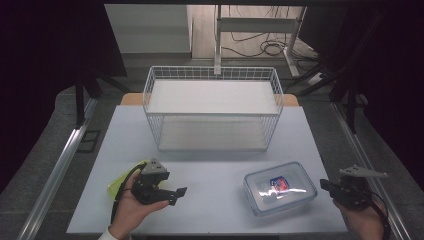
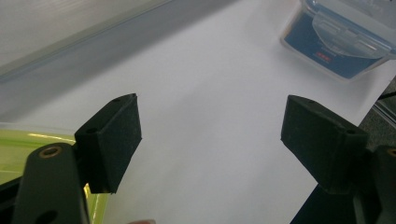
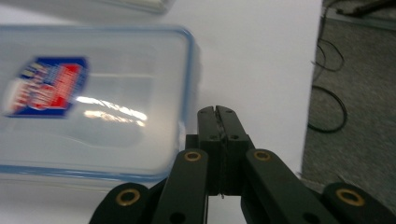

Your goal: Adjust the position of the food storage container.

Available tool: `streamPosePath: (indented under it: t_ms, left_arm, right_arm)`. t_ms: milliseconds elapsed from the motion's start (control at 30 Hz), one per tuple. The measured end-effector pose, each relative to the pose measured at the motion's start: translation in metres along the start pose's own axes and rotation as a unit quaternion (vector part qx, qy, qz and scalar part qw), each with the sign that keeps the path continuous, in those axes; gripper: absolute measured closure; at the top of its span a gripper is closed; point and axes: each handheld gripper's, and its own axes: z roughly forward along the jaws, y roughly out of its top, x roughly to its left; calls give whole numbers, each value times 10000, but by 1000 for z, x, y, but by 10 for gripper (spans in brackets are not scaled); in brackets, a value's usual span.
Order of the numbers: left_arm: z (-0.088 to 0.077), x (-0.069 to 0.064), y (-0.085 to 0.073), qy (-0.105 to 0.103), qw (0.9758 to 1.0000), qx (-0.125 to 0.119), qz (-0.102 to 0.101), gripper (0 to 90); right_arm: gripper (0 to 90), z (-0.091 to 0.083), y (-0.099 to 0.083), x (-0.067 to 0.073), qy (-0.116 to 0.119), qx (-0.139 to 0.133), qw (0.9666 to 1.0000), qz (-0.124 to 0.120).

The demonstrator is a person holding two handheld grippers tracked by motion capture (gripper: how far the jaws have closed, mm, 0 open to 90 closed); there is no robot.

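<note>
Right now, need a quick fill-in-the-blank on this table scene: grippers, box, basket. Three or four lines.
1. The left hand-held gripper has its jaws ____.
2. The right hand-held gripper has its jaws ____.
3. The clear box has its lid ____.
4. The wire basket stands at the table's ____ side, seen from the person.

Missing words: open; shut; on; far

Overhead light falls bright and even on the white tabletop (image 1: 215,170) while its surroundings sink into near-black, glare streaks the clear lid of the plastic container (image 1: 280,188), and both gripper views are soft, the container's label smeared.
</note>
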Motion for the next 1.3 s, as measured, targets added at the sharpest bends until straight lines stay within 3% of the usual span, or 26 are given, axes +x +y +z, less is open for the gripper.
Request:
streamPosePath:
  t_ms: [233,500,600,833,1000,1300]
  left_arm:
    - [-2,-1,1,-44,10000,-68,-33,202]
    - [1,-6,1,-76,10000,-1,47,201]
    - [1,-6,1,-82,10000,2,46,201]
    - [2,-5,0,-108,9999,22,40,201]
    - [1,-6,-1,-112,9999,21,31,201]
    - [1,-4,-2,-110,9999,13,-8,201]
  right_arm:
    - [892,11,-8,-4,-155,263,9995,-76]
    - [892,13,-15,0,-27,422,9989,-178]
    - [892,14,-14,3,54,432,9988,-225]
    - [894,12,-13,8,7,395,9986,-356]
    - [894,10,-16,8,141,387,9985,-352]
    - [894,8,-15,25,292,399,9976,-481]
